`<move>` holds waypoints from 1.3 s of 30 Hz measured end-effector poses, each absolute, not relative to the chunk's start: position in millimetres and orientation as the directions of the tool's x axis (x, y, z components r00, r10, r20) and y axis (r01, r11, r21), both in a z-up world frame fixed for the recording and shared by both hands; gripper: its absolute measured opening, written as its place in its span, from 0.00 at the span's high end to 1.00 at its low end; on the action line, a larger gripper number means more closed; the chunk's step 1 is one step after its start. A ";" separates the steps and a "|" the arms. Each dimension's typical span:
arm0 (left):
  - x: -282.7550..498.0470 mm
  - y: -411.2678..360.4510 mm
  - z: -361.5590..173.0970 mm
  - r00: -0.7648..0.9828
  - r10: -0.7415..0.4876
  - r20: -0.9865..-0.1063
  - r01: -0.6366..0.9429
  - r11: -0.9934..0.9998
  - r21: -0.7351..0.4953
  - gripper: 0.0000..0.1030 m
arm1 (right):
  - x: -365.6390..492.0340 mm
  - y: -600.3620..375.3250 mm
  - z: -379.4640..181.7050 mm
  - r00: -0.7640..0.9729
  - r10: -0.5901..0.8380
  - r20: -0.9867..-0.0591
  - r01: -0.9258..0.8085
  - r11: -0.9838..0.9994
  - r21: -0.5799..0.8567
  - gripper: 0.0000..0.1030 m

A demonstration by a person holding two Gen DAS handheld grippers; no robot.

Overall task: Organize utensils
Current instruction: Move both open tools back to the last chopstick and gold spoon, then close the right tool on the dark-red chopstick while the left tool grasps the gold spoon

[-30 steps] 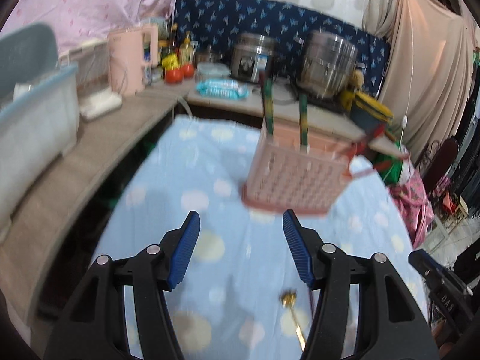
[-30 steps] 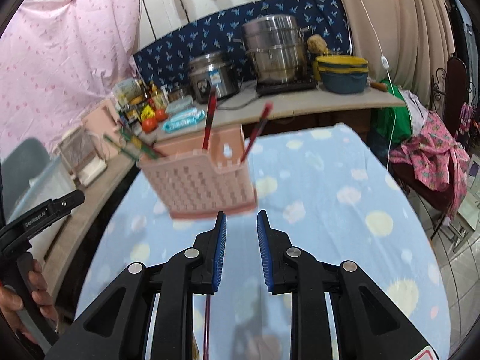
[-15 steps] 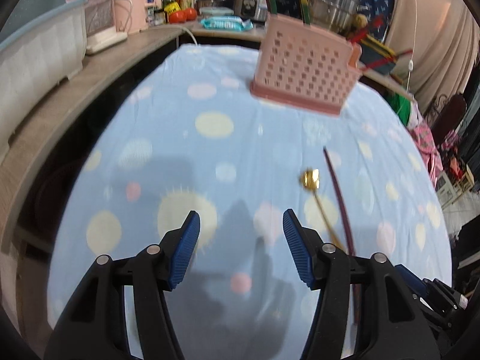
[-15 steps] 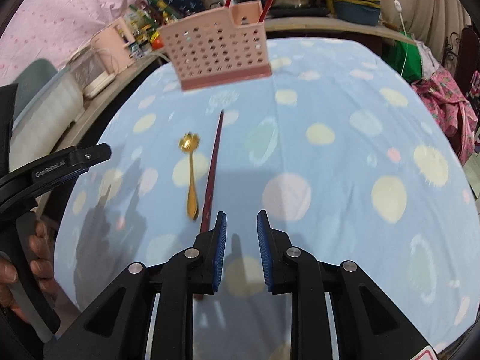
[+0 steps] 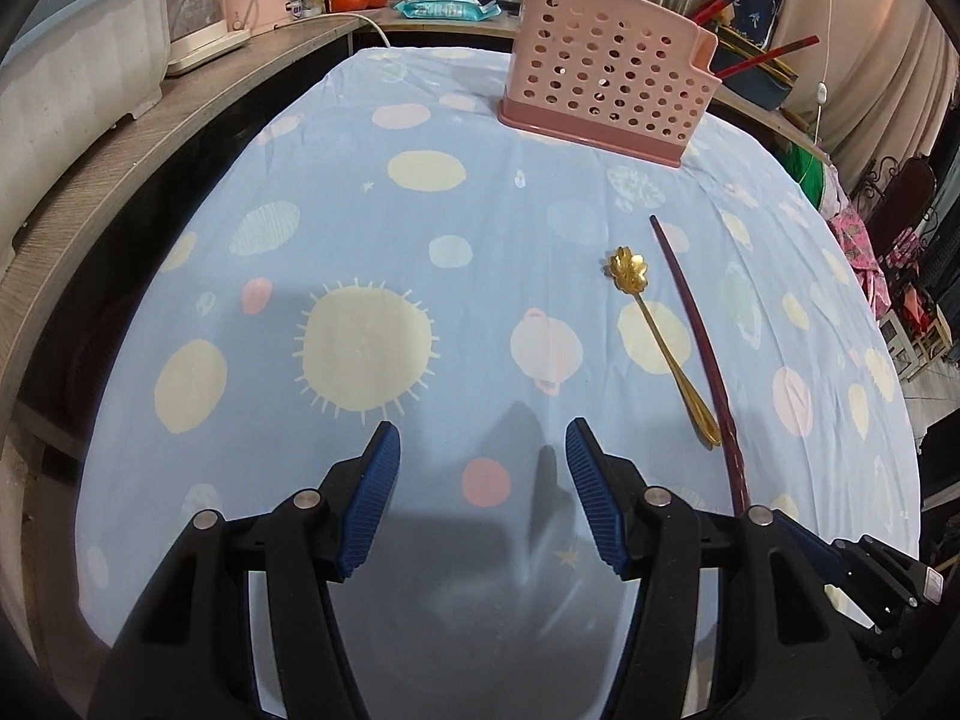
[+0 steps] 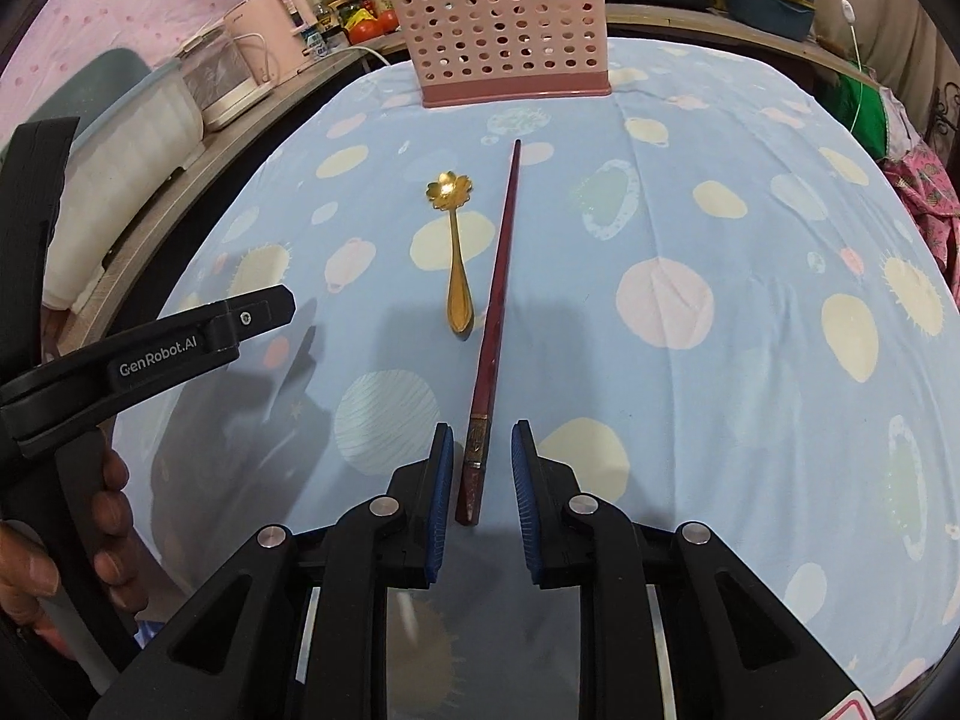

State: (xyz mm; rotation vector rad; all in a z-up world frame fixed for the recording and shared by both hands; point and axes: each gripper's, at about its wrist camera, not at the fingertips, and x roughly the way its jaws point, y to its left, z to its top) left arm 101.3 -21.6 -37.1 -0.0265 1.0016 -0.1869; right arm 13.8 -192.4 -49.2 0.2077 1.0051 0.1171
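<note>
A dark red chopstick [image 6: 501, 276] lies lengthwise on the blue spotted tablecloth [image 6: 690, 210]. Its thick end sits between the blue pads of my right gripper [image 6: 482, 438], with a gap on each side, so the gripper is open around it. A gold spoon with a flower-shaped bowl [image 6: 456, 258] lies just left of the chopstick. The pink perforated utensil basket [image 6: 510, 42] stands at the far end with red chopsticks in it. My left gripper [image 5: 480, 438] hangs open over bare cloth, left of the spoon [image 5: 660, 348] and chopstick [image 5: 699, 348].
A wooden counter [image 5: 120, 168] runs along the left with a plastic tub [image 5: 72, 72] and pink appliances. Steel pots and bottles stand behind the basket [image 5: 606, 90]. Clothes and chairs crowd the right side. A hand [image 6: 108, 504] holds the left gripper's handle.
Both grippers have come down toward the table and tipped downward. The basket has shifted to the top of both views. The chopstick's thick end now lies between the right jaws.
</note>
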 end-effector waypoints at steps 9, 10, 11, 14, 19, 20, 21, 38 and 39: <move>101.0 -27.3 -39.9 0.509 -0.179 -0.842 0.158 0.981 -0.113 0.47 | 15.0 -194.5 -54.0 0.530 0.172 -0.830 0.005 0.978 0.206 0.89; 100.8 -28.2 -40.1 0.508 -0.179 -0.843 0.159 0.981 -0.113 0.47 | 15.2 -195.5 -54.2 0.530 0.171 -0.830 0.010 0.978 0.207 0.91; 100.6 -29.2 -40.3 0.506 -0.181 -0.843 0.162 0.980 -0.113 0.47 | 15.4 -197.4 -54.5 0.531 0.169 -0.830 0.016 0.978 0.209 0.93; 100.5 -35.4 -39.3 0.500 -0.196 -0.843 0.179 0.976 -0.121 0.47 | 15.5 -203.6 -54.5 0.538 0.164 -0.827 0.036 0.975 0.217 0.94; 100.1 -54.4 -37.3 0.488 -0.228 -0.843 0.229 0.965 -0.129 0.44 | 17.0 -220.6 -53.4 0.550 0.144 -0.823 0.087 0.970 0.228 0.94; 100.3 -61.1 -36.5 0.485 -0.236 -0.842 0.245 0.961 -0.128 0.44 | 17.1 -223.6 -53.6 0.551 0.141 -0.823 0.095 0.969 0.230 0.94; 100.5 -65.9 -35.8 0.484 -0.240 -0.841 0.256 0.958 -0.127 0.43 | 17.1 -227.0 -53.9 0.552 0.137 -0.822 0.104 0.967 0.231 0.94; 110.4 -104.5 -53.2 0.465 -0.263 -0.846 0.326 0.939 -0.113 0.65 | 19.8 -243.6 -56.9 0.558 0.148 -0.817 0.136 0.954 0.266 0.93; 110.4 -102.3 -53.1 0.466 -0.263 -0.845 0.325 0.939 -0.113 0.70 | 19.6 -243.6 -56.7 0.558 0.148 -0.817 0.136 0.954 0.266 0.93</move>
